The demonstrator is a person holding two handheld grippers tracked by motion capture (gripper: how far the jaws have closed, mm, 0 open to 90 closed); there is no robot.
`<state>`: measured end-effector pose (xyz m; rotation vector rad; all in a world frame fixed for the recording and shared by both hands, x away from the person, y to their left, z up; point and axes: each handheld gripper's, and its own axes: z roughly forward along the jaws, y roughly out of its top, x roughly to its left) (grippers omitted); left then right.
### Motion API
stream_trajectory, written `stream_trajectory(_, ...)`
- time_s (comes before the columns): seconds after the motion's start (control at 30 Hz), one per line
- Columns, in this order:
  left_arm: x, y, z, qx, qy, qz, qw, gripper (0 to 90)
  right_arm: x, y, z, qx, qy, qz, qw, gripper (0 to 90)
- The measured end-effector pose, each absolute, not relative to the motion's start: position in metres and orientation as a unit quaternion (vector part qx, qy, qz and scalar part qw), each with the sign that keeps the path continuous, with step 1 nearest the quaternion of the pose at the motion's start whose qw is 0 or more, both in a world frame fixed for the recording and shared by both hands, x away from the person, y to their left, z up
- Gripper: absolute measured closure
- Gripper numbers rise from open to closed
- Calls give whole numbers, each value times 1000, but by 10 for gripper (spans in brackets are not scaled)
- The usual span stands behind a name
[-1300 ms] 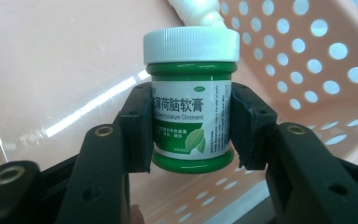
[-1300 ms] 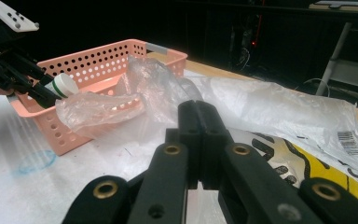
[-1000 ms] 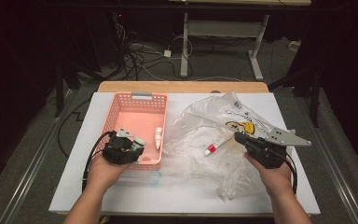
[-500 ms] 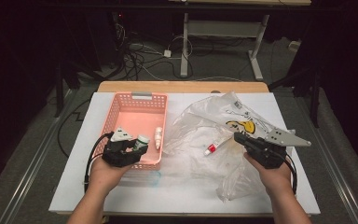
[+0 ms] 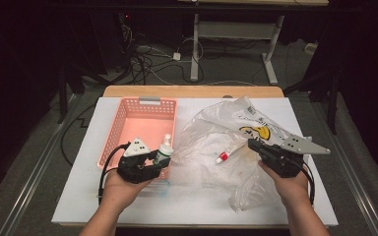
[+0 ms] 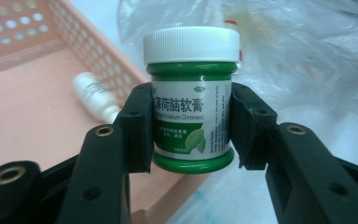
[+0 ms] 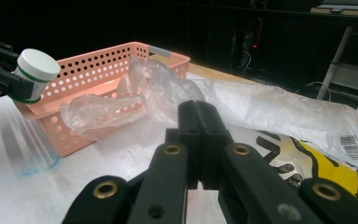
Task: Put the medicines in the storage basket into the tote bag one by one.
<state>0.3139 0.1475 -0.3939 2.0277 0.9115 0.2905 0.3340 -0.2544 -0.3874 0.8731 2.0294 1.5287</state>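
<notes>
A green jar (image 6: 192, 98) with a white cap and a leaf label stands upright between the pads of my left gripper (image 6: 192, 133), which is shut on it. In the high view the jar (image 5: 163, 150) and left gripper (image 5: 158, 160) hang over the near right corner of the pink basket (image 5: 115, 128). A small white bottle (image 6: 93, 95) lies inside the basket. My right gripper (image 5: 252, 143) is shut, its jaws (image 7: 198, 126) pressed together above the crumpled clear plastic bag (image 5: 226, 128). A red-capped tube (image 5: 225, 156) lies in the bag.
The white table board (image 5: 78, 196) reaches to a wooden edge (image 5: 192, 91) at the back. The bag's yellow print (image 5: 256, 132) lies by my right gripper. A faint blue ring (image 7: 39, 163) marks the board near the basket. Cables and desk legs are on the floor behind.
My left gripper has moved right and a little up with the jar, from over the basket's near side to its near right corner. The right gripper has stayed put.
</notes>
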Motion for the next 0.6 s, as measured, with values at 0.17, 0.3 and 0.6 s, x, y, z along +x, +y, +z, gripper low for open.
stream_trajectory(0.17, 312, 136, -398, 822, 355, 106, 432, 540, 334, -254, -387, 315, 737, 553, 226, 900)
stream_trajectory(0.3, 309, 125, -402, 831, 341, 97, 428, 540, 334, -254, -388, 315, 737, 554, 226, 900)
stream_trajectory(0.6, 307, 91, -416, 853, 313, 79, 410, 539, 333, -253, -387, 315, 737, 554, 226, 900)
